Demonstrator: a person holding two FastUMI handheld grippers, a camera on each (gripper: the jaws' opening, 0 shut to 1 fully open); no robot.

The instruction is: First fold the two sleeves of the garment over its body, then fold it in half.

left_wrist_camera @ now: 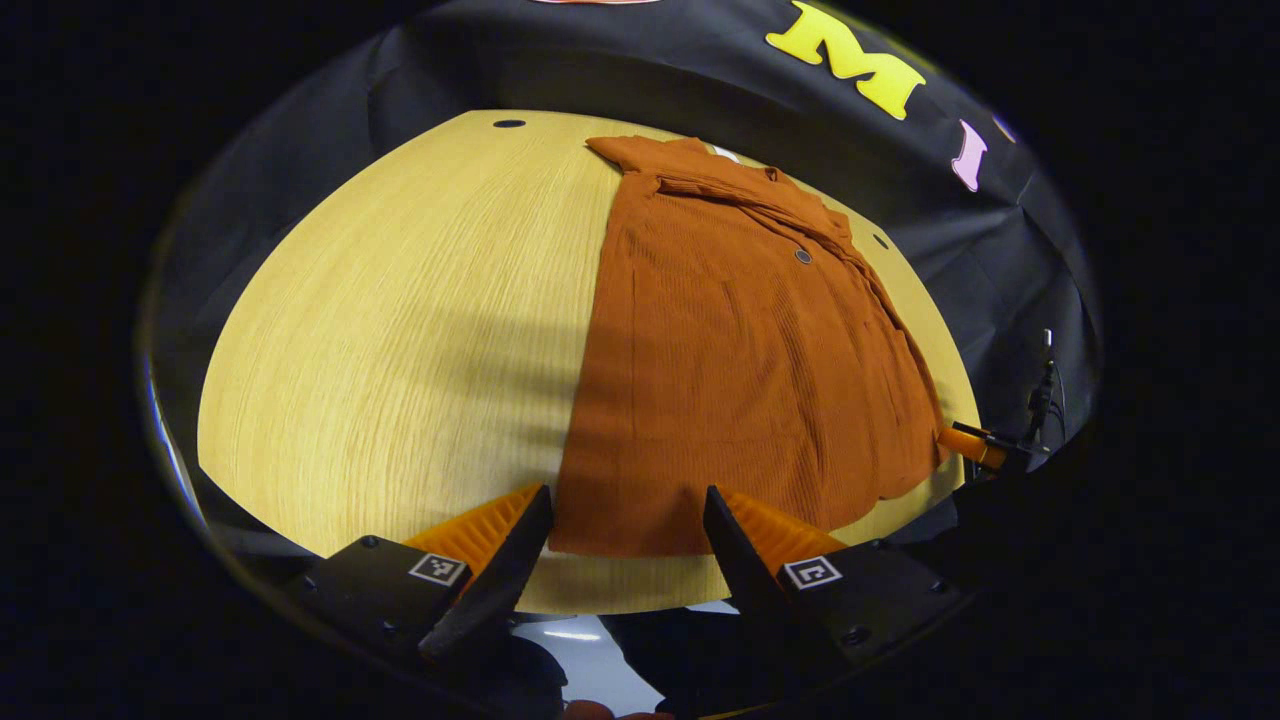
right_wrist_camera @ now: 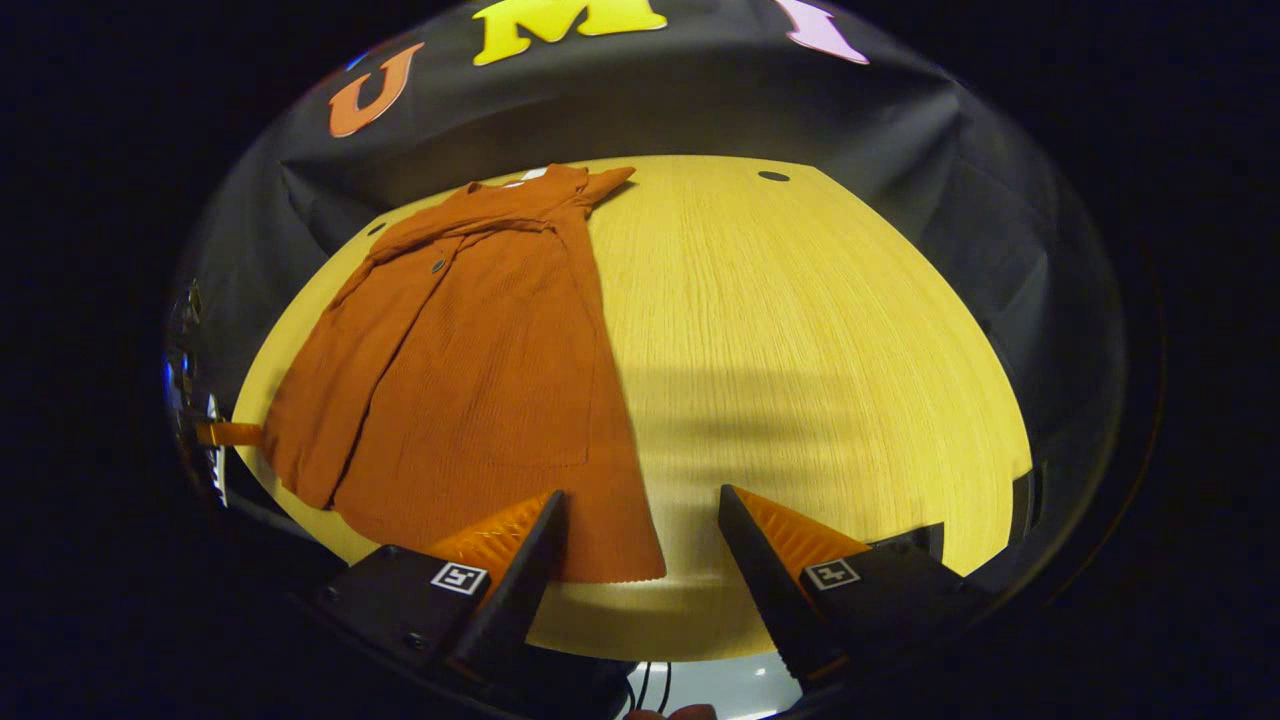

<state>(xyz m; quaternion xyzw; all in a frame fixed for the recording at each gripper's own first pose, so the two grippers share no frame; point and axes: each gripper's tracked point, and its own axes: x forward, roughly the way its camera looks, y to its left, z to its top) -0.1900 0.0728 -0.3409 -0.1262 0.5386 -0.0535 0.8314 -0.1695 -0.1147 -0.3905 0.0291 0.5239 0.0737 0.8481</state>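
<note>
Pale wooden round table (left_wrist_camera: 400,330) carries the rust-orange ribbed knit garment (left_wrist_camera: 730,370), flat with sleeves apparently folded in. Left gripper (left_wrist_camera: 625,545) and right gripper (right_wrist_camera: 640,545) hover spread at its hem; an uneven pinch could skew the halving.

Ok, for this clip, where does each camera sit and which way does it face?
Left gripper view: rides on the left tool, open, at the table's near edge, facing the garment's hem and the booth wall.
Right gripper view: rides on the right tool, open, same edge, facing the hem's corner and bare tabletop.
Both share the garment, table and wall.
</note>
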